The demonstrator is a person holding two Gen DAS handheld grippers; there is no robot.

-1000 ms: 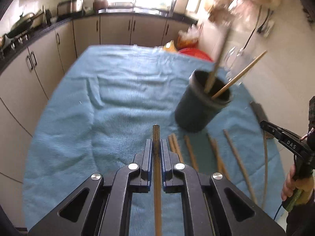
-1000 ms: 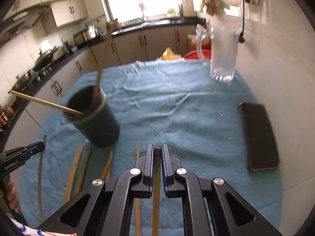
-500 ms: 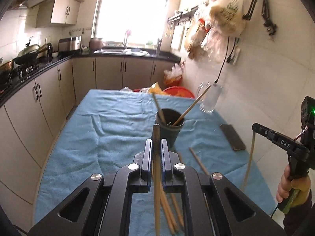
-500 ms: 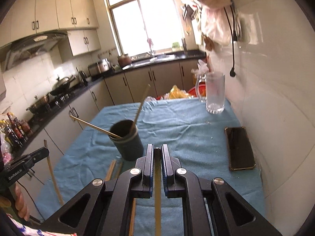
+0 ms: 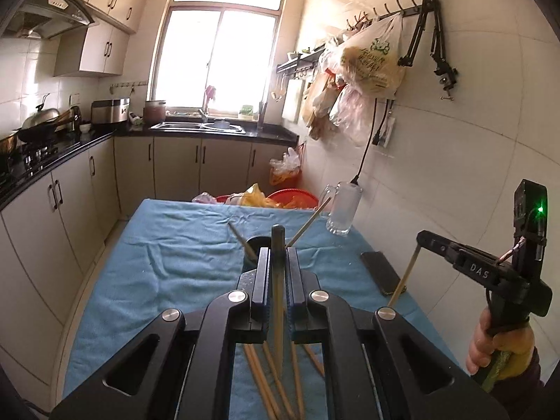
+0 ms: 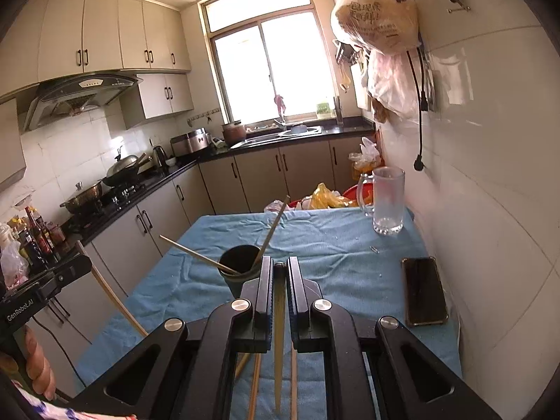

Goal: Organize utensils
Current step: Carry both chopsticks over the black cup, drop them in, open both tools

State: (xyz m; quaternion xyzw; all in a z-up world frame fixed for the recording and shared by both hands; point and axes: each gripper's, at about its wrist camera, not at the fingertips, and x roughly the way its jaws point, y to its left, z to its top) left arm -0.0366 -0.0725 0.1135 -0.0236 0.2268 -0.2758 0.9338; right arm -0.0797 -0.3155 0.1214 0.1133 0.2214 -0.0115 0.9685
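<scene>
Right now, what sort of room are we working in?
A home kitchen, it seems: a range hood over a stove with a wok, a sink under the window, and cabinets along the walls.

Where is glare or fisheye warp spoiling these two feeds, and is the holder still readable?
Left wrist view: window blown out white, wall tiles bowed by the fisheye, dark holder half hidden behind the left gripper. Right wrist view: window overexposed too, corners vignetted black, but the holder and its two chopsticks are sharp; the chopstick in the right gripper blurs close to the lens.
</scene>
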